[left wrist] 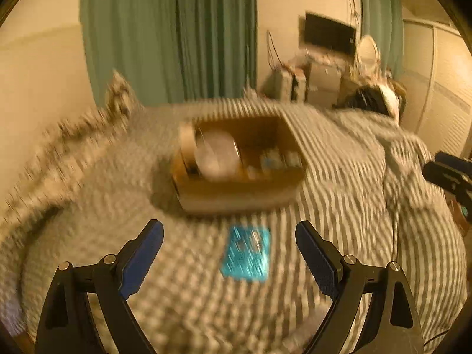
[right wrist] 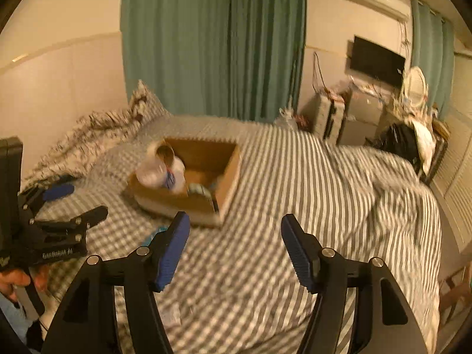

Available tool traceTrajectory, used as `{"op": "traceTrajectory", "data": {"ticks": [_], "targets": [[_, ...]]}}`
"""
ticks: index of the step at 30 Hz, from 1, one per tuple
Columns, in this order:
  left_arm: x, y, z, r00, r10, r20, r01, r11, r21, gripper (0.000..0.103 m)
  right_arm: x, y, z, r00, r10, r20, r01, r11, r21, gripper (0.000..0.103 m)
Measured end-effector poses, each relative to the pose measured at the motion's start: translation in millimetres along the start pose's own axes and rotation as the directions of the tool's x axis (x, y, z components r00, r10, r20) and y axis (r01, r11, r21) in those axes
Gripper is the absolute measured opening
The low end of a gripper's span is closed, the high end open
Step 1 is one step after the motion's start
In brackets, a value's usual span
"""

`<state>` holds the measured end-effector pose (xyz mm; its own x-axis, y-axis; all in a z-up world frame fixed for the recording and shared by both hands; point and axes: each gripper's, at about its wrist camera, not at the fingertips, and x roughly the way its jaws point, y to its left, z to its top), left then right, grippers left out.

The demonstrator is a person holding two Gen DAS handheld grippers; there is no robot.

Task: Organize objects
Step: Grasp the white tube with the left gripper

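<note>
Two grippers hang over a bed with a stripy and checked cover, and both have their blue fingers spread wide with nothing between them. On the cover sits a brown box, and it already has things in it: a big white roll leaning at one end and some small bits that are too blurry to name. Just in front of the box lies a flat blue packet, flat on the cover and not touching the box. It sits right between the fingers of the left gripper, a little ahead of them, so I think this is the thing to put away next. The right gripper is off to the side of the box, over bare cover, and only a bit of the blue packet peeks out behind its left finger. Lots could go wrong here. The packet is thin and flat, and the bed is soft, so the fingers might push down into the cover and pinch cloth too. They could also slide the packet away or bump the box. Both pictures are smeary, which makes me think things are moving fast, and a fast grab may miss. The roll leans and could tip out if the box gets knocked.
</note>
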<state>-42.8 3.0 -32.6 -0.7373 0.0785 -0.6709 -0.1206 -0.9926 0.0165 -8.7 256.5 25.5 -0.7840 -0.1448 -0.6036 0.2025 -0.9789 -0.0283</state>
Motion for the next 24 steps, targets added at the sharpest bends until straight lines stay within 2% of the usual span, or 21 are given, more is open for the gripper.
{"op": "traceTrajectory", "data": {"ticks": [3,6,12,15,17,19,21,24], "targets": [[22.4,-10.5,-34.1,0.996,-0.006,-0.084,0.007,1.000,0.008,0.092,23.4,-6.9,-27.9,0.997,-0.008,-0.070,0.011,0.999,0.042,0.064],[38.3,-22.4,-62.1,0.985,-0.034,-0.170,0.042,0.998,0.043,0.087,42.3,-12.1,-48.9,0.992,-0.006,-0.127,0.015,0.998,0.065,0.064],[45.3,-61.7,-104.2,0.952,-0.107,-0.287,0.149,0.980,0.131,0.079,61.4,-9.9,-74.2,0.980,-0.010,-0.198,0.020,0.999,0.049,0.064],[46.4,-79.6,-114.5,0.936,-0.146,-0.321,0.213,0.959,0.184,0.065,63.9,-11.9,-79.4,0.978,-0.006,-0.209,0.018,0.998,0.058,0.064],[47.6,-87.2,-118.4,0.926,-0.169,-0.339,0.250,0.945,0.210,0.039,64.5,-13.2,-80.6,0.976,-0.007,-0.216,0.020,0.998,0.059,0.064],[48.7,-87.0,-118.5,0.915,-0.204,-0.348,0.285,0.937,0.201,0.032,66.9,-14.2,-81.5,0.974,-0.009,-0.225,0.024,0.998,0.062,0.064],[47.7,-83.1,-114.2,0.920,-0.198,-0.337,0.276,0.940,0.201,0.025,69.5,-15.5,-83.1,0.972,-0.011,-0.234,0.027,0.998,0.065,0.064],[40.5,-64.5,-93.0,0.952,-0.147,-0.269,0.201,0.962,0.183,0.023,72.2,-15.8,-84.5,0.971,-0.009,-0.240,0.025,0.997,0.066,0.064]]}}
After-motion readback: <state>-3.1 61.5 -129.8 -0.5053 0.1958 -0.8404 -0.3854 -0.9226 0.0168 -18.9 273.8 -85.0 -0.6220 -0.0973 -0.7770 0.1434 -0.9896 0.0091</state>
